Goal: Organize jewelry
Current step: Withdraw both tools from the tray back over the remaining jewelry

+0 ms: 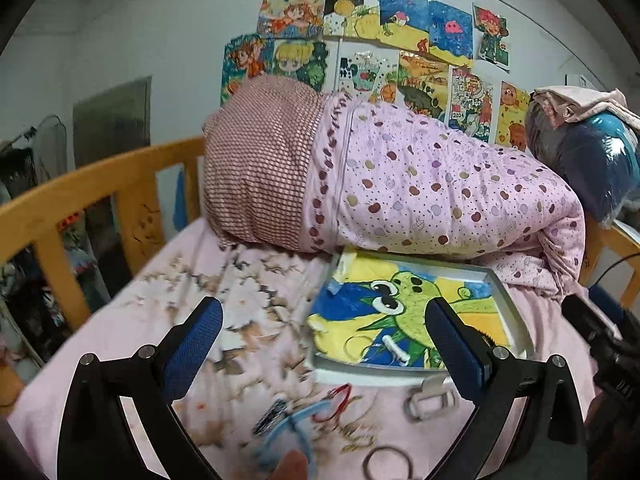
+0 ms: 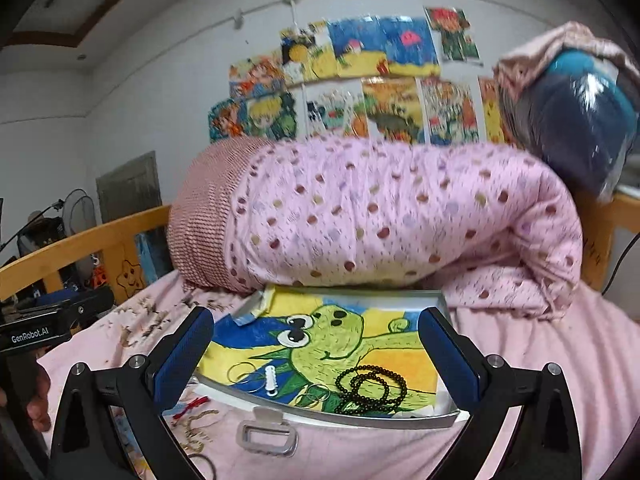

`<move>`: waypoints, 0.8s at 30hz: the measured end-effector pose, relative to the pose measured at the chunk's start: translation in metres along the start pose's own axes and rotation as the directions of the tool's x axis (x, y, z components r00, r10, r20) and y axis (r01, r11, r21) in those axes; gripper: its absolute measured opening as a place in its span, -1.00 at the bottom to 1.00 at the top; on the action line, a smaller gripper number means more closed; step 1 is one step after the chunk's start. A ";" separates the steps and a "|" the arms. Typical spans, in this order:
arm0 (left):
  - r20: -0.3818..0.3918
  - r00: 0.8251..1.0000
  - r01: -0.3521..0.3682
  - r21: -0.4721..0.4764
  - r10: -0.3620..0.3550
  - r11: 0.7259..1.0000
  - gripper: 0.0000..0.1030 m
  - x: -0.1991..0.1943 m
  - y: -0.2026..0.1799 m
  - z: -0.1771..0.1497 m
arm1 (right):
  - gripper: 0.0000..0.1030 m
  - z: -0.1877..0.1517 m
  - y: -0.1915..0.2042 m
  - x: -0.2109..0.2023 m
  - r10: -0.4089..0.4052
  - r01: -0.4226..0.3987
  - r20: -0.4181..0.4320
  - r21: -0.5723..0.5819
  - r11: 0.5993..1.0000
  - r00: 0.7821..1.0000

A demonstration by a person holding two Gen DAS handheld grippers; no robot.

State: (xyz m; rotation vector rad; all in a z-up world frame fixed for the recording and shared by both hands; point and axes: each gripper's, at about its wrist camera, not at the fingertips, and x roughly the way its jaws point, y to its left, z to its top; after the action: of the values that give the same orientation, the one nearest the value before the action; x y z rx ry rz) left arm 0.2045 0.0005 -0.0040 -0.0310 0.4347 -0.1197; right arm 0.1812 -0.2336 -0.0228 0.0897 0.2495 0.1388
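Working from big to small, we see a pink bed sheet [image 2: 560,380] covering the mattress, with a rolled pink dotted quilt [image 2: 400,216] lying across the back, against a wall of children's drawings [image 1: 400,40]. A wooden bed rail [image 1: 80,192] runs along the left side.

Touching the quilt's front edge lies a shallow grey tray [image 2: 344,416], lined with a frog drawing [image 2: 328,344]. Inside it, near the front rim, sit a black bead bracelet [image 2: 372,388], thin gold rings [image 2: 240,372] and a small white clip [image 2: 271,380].

Our left gripper [image 1: 324,344] hovers over the sheet at the tray's front left corner, jaws spread wide, nothing between them. Our right gripper [image 2: 316,348] hovers above the tray's front half, jaws likewise wide apart and empty.

On the sheet just in front of the tray lies a grey rectangular buckle piece [image 2: 266,436]. Left of it are loose items: a red cord loop [image 1: 340,400], a blue band [image 1: 288,432], a dark hair tie [image 1: 386,464], and a gold chain [image 2: 196,428]. The blue band is blurred, so it may be a bangle; we cannot tell. A fingertip [image 1: 292,466] shows at the bottom edge of the left view.
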 end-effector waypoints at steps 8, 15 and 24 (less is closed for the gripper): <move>-0.048 0.999 -0.026 -0.066 0.023 0.997 0.92 -0.055 0.027 -0.014 | 1.00 0.000 0.016 -0.056 0.041 -0.041 0.026 0.000 0.999 0.999; -0.251 0.967 -0.081 -0.147 0.042 0.986 0.92 -0.064 0.050 -0.039 | 1.00 -0.017 0.035 -0.064 0.100 -0.098 -0.126 0.024 0.995 0.987; -0.488 0.873 -0.112 -0.204 -0.002 0.973 0.92 -0.032 0.058 -0.064 | 1.00 -0.062 0.058 -0.024 0.118 -0.136 -0.420 -0.013 0.991 0.900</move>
State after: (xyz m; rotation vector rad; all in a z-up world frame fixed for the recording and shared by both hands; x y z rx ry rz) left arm 0.1554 0.0616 -0.0516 -0.2172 0.9546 -0.0175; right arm 0.1348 -0.1757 -0.0711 0.0331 0.6725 0.2949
